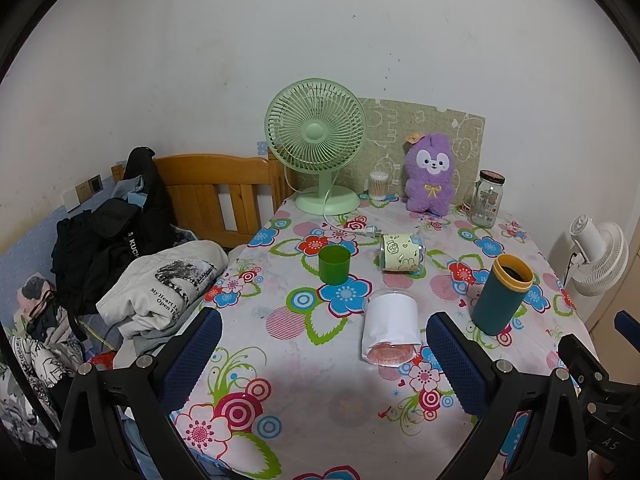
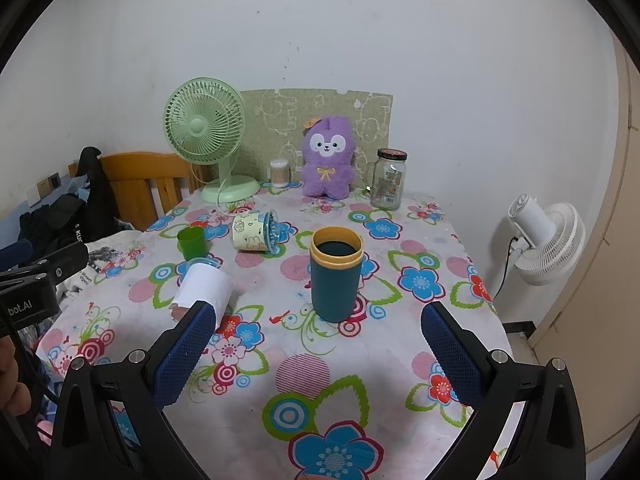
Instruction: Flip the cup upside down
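Floral table (image 2: 400, 360): our right gripper (image 2: 316, 344), jaws wide, faces upright teal cup (image 2: 335, 280), likely lining up; left gripper (image 1: 324, 354) also wide.

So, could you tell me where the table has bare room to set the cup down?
Free: the near cloth between the right gripper and the teal cup. Crowded: the middle, around the green cup, roll and tipped jar.
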The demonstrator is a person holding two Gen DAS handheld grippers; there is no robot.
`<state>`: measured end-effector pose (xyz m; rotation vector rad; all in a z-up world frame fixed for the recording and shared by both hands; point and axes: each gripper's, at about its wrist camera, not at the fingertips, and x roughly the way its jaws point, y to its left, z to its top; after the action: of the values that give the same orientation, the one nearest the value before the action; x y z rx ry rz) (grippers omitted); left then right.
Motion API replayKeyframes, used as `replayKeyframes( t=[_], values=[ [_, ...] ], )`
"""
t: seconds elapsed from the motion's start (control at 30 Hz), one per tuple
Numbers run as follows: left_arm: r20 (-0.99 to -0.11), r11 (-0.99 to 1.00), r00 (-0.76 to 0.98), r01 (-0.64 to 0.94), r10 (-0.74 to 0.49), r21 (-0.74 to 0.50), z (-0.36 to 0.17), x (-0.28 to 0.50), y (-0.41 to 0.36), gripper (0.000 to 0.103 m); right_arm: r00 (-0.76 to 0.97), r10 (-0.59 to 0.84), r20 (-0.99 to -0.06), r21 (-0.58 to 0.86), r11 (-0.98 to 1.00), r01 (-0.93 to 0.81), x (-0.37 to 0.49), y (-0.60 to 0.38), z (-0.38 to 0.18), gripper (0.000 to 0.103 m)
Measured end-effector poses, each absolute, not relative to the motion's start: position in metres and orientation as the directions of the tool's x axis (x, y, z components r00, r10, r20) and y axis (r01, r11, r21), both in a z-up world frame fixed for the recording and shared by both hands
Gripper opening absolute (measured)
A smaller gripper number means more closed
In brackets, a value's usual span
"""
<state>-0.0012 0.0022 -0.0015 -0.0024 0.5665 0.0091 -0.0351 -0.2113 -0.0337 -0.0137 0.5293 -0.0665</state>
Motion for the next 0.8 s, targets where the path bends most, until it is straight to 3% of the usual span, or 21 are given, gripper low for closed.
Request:
replayKeyframes(
  t=[0.8],
  values=[
    [-0.548,1.000,0.837,-0.006,0.010,0.010,-0.0111,0.0039,-0.0084,0.103,0.853,-0.069,-0.518,-0.027,0.998,0.064,-0.0296,-0.2152,-0.0378,0.103]
  ],
)
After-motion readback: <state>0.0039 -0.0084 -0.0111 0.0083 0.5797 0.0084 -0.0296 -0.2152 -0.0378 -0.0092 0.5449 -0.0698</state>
